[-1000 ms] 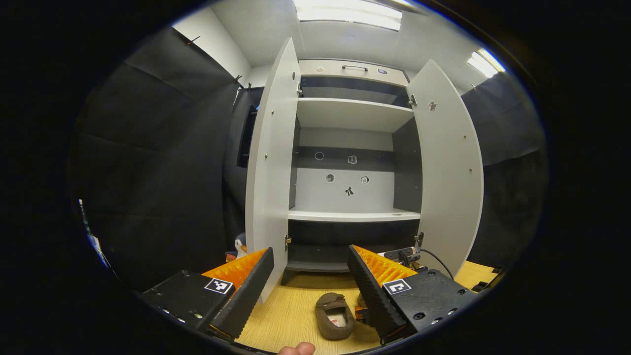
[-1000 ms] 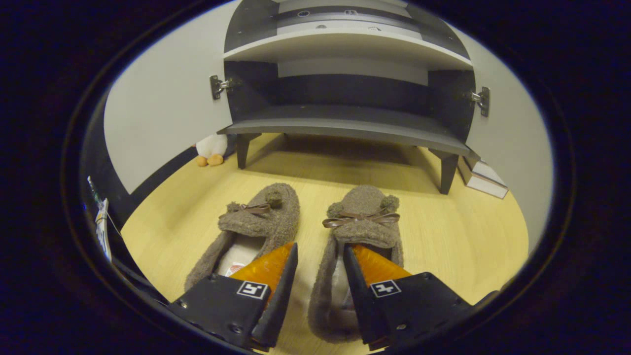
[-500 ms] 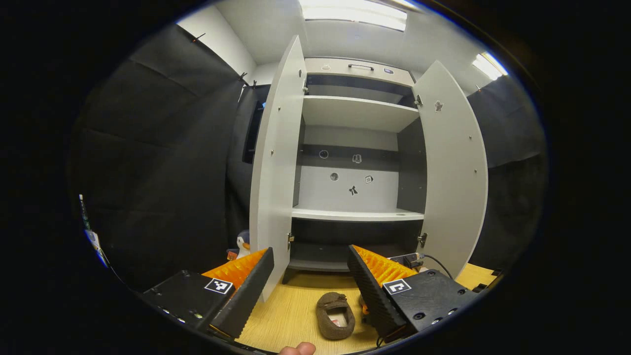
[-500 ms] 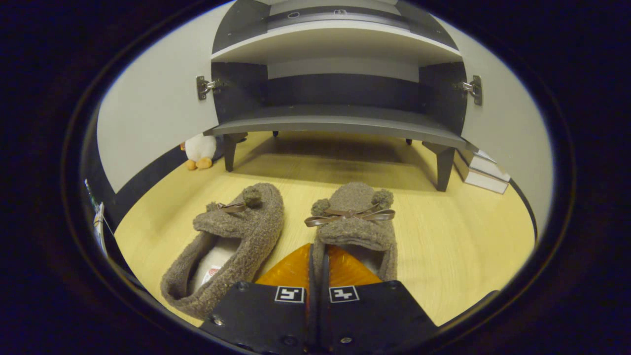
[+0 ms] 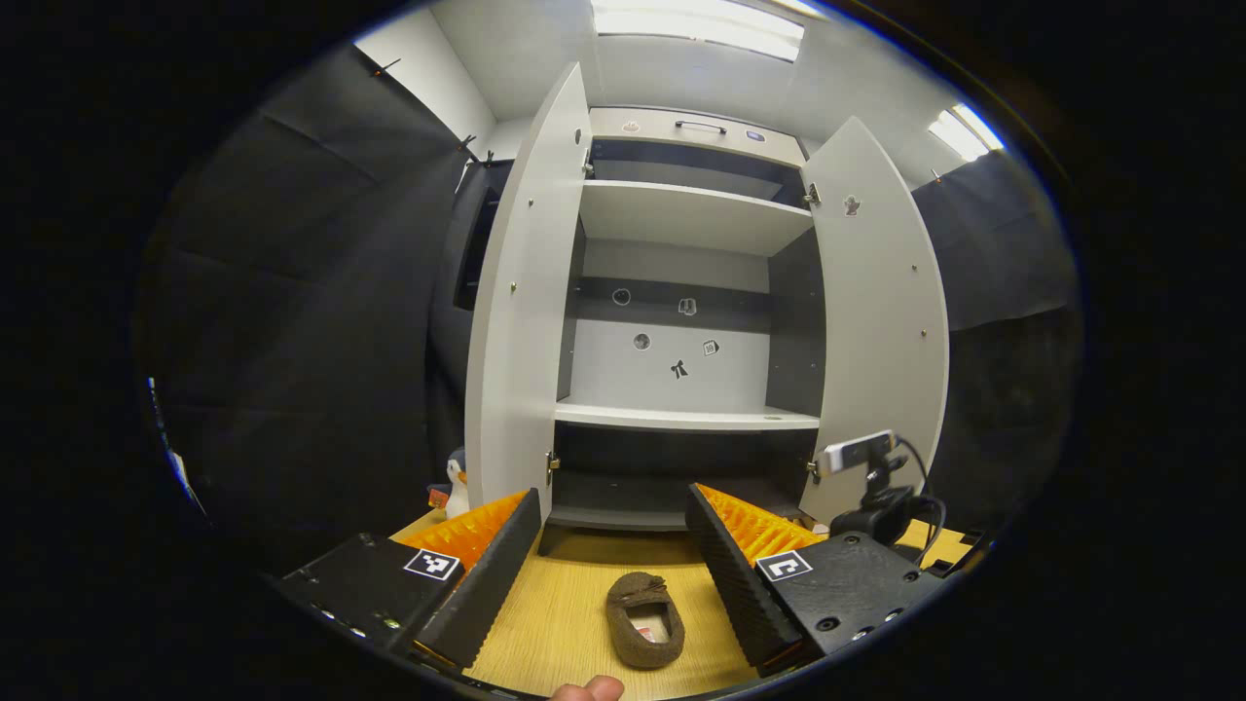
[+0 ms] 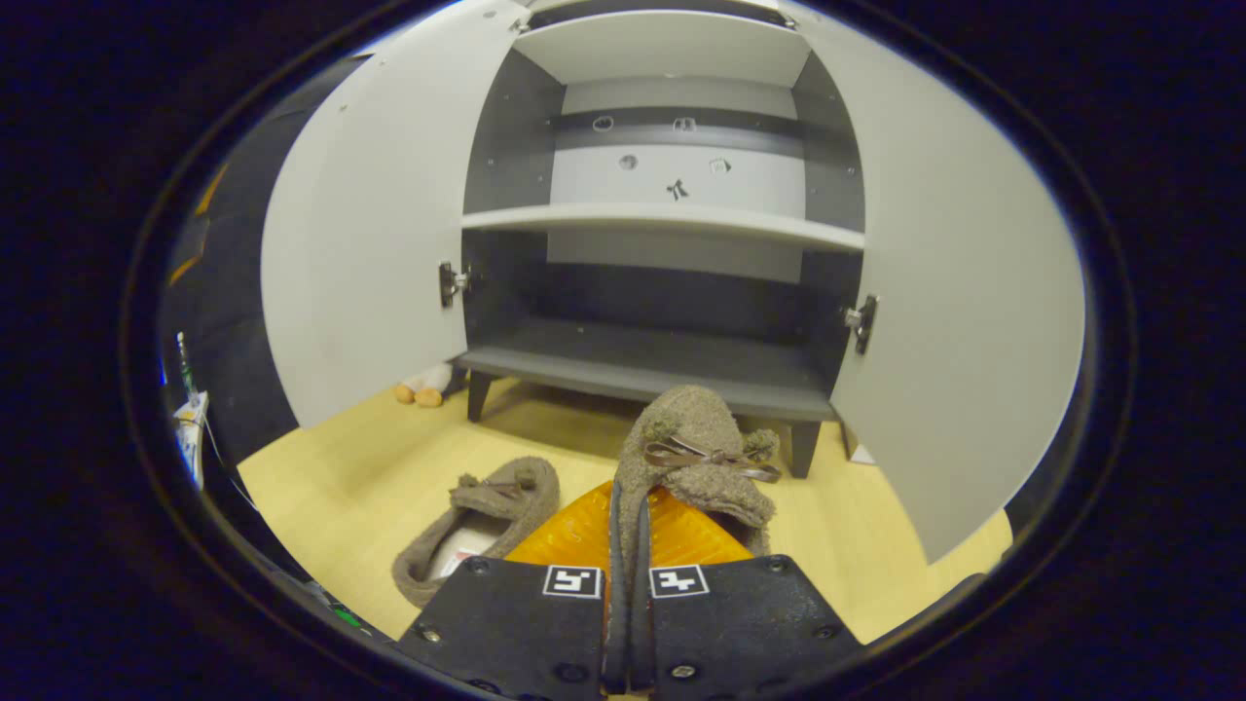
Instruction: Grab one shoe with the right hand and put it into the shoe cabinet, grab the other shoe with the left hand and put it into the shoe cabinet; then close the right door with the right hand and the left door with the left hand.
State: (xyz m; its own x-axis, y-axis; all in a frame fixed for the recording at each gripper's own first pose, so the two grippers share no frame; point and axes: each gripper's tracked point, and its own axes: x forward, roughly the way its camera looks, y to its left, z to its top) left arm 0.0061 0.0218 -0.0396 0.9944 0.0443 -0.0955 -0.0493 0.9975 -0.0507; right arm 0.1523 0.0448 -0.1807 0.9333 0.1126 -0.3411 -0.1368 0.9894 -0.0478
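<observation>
One fuzzy slipper [image 6: 696,458] hangs off the floor, pinched by its soft, light side wall in the right claw [image 6: 628,545], seemingly firmly, before the open cabinet [image 6: 662,365]; the left claw [image 5: 608,560] gapes above the other slipper [image 5: 642,618].

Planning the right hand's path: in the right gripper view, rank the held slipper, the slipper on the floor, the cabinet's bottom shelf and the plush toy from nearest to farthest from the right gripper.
1. Held slipper, in the right gripper.
2. Floor slipper, lower left.
3. Bottom shelf, straight ahead.
4. Plush toy, far left by the cabinet leg; close to the shelf's range, so hard to call.
</observation>
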